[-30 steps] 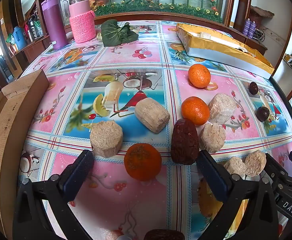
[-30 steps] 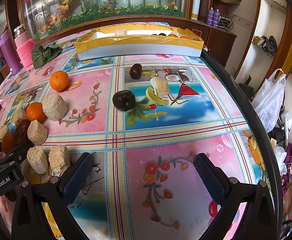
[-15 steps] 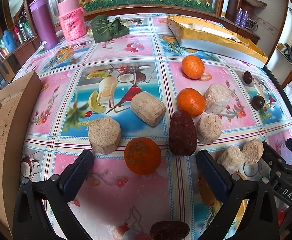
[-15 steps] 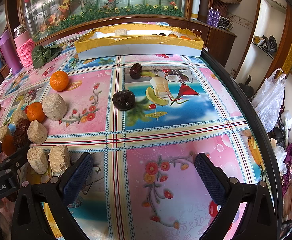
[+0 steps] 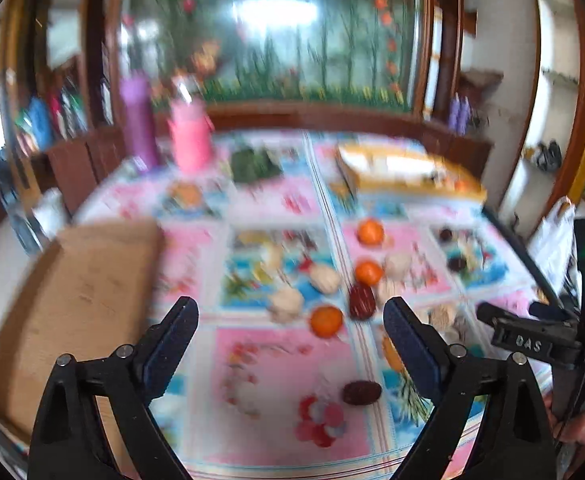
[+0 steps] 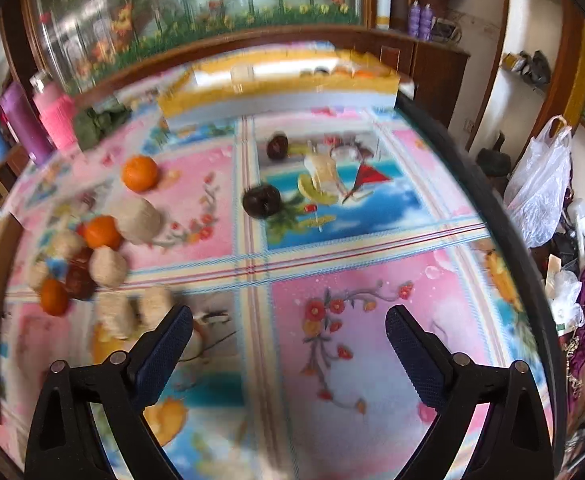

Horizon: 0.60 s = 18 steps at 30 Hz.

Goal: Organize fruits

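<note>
Left wrist view smeared by motion throughout. The purple flask [image 5: 137,120] and the pink bottle [image 5: 190,140] are streaks, their lids unreadable. The dark green lump [image 5: 254,165] beside them has no outline to identify. Contents of the yellow-rimmed box [image 5: 408,174] are a few dark and orange specks only. The pale cylinders [image 5: 324,278] near the oranges [image 5: 326,321] merge at their edges. The brown board [image 5: 80,304] loses its lower left corner under a finger. At the right edge, only fingertips of a hand [image 5: 584,420] show.

Right wrist view: left cluster soft. A reddish-brown fruit [image 6: 79,276] is half hidden among the cylinders. Items inside the box [image 6: 280,92] are too small to name.
</note>
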Each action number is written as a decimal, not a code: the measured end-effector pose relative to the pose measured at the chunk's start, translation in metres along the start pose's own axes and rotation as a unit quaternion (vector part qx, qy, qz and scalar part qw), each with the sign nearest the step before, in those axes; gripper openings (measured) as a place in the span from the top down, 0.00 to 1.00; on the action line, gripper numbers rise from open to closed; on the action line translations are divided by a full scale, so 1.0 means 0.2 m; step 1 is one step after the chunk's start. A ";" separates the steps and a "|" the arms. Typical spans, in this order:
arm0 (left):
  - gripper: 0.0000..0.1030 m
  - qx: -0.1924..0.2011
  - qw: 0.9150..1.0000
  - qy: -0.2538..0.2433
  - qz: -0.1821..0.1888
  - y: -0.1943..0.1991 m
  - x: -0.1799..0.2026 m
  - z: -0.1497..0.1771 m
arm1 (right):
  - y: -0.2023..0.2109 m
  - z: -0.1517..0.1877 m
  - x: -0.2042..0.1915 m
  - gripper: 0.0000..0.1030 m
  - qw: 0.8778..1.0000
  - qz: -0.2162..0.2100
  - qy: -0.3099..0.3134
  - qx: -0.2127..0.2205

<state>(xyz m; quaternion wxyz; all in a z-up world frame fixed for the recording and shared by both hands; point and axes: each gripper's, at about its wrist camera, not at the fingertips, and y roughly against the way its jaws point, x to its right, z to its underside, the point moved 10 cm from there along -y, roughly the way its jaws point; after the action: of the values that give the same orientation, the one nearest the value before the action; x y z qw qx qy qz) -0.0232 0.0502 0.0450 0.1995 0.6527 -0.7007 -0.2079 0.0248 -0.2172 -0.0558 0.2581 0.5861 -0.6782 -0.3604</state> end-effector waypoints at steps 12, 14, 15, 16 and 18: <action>0.00 0.114 0.991 0.013 -0.064 0.51 -0.31 -0.09 | 0.62 0.22 -0.20 0.02 0.976 -0.008 -0.078 0.201; 0.00 0.110 0.991 0.011 -0.069 0.53 -0.31 -0.05 | 0.62 0.26 -0.25 0.02 0.979 -0.009 -0.061 0.192; 0.00 0.109 0.992 0.012 -0.069 0.54 -0.31 -0.04 | 0.63 0.28 -0.27 0.02 0.980 -0.013 -0.056 0.188; 0.00 0.107 0.992 0.014 -0.067 0.56 -0.31 -0.02 | 0.64 0.29 -0.28 0.02 0.981 -0.014 -0.053 0.188; 0.00 0.104 0.992 0.018 -0.063 0.57 -0.31 -0.01 | 0.68 0.31 -0.30 0.02 0.980 -0.011 -0.046 0.196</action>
<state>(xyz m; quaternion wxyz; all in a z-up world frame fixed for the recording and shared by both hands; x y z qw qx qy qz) -0.1126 0.1198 0.1083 0.1300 0.7164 -0.6722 -0.1341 -0.0939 -0.1388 0.0183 0.1031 0.6154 -0.7405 -0.2498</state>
